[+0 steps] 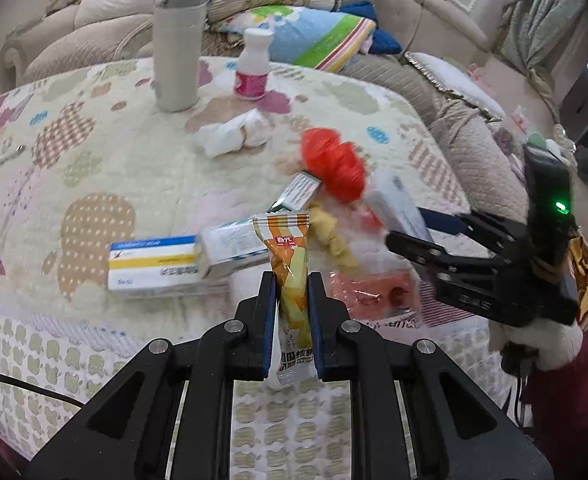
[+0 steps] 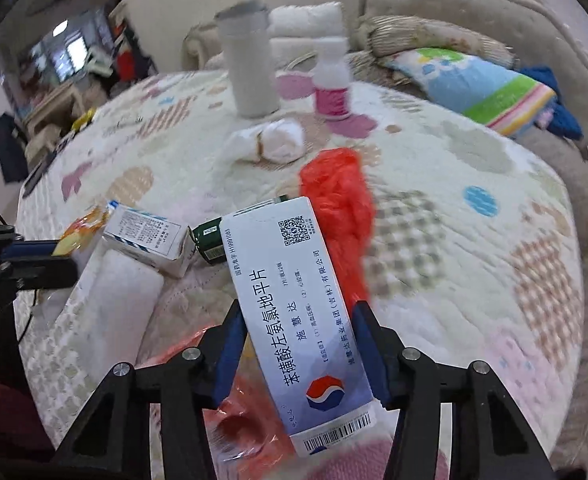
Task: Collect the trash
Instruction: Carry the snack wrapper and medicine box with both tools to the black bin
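- We hold the left gripper point(image 1: 292, 280) pinched tight on an orange snack wrapper point(image 1: 290, 264), which stands upright between the blue pads, above the front edge of the quilted table cover point(image 1: 134, 168)
- Our right gripper point(image 2: 300, 316) carries a pale blue medicine box point(image 2: 294, 316) lengthwise between its pads, over a clear plastic bag point(image 1: 374, 280) with red print that lies at the table's near edge; no earlier view lets us speak of its jaws beyond that grip
- On the cover we see a crumpled red bag point(image 1: 334, 164), a white tissue wad point(image 1: 238, 132), a blue-and-yellow box point(image 1: 154, 268) and a white carton point(image 1: 234, 248) touching it
- Behind them stand a grey tumbler point(image 1: 176, 48) and a small white bottle point(image 1: 252, 68) with a pink label
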Motion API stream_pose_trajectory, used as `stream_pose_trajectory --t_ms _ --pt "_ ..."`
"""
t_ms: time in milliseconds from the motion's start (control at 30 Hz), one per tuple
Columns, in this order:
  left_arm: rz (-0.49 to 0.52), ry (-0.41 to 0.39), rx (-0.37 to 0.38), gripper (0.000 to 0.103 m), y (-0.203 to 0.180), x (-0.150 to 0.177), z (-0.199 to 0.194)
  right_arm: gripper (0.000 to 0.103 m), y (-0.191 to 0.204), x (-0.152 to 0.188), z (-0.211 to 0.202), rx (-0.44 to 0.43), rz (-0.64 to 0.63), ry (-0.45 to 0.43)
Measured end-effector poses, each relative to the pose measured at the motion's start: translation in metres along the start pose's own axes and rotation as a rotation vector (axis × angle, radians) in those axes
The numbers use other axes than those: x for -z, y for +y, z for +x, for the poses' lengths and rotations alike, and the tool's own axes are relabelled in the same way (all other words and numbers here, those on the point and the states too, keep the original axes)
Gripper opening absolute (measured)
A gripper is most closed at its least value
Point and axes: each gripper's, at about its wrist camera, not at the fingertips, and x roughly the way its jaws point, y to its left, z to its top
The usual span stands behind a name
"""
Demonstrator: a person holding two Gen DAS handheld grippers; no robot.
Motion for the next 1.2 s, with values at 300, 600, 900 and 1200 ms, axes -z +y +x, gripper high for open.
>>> stream_pose_trajectory --t_ms 300,600,900,1200 --pt "0.069 -0.003 0.066 0.013 -0.051 0.001 -0.001 0.051 -0.026 0.042 -0.055 0.06 0.167 -0.053" --pt "0.165 -0.014 0.117 0.013 -0.117 0.004 -0.001 0.051 -0.048 0.079 -0.092 0.126 0.274 -0.094" --pt "0.254 0.0 0.151 0.013 -0.181 0.006 0.017 0.051 -0.086 0.119 -0.132 0.217 0.38 -0.121" --pt "0.326 0.018 0.178 0.013 -0.235 0.011 0.038 0.051 -0.125 0.158 -0.161 0.291 0.485 -0.128"
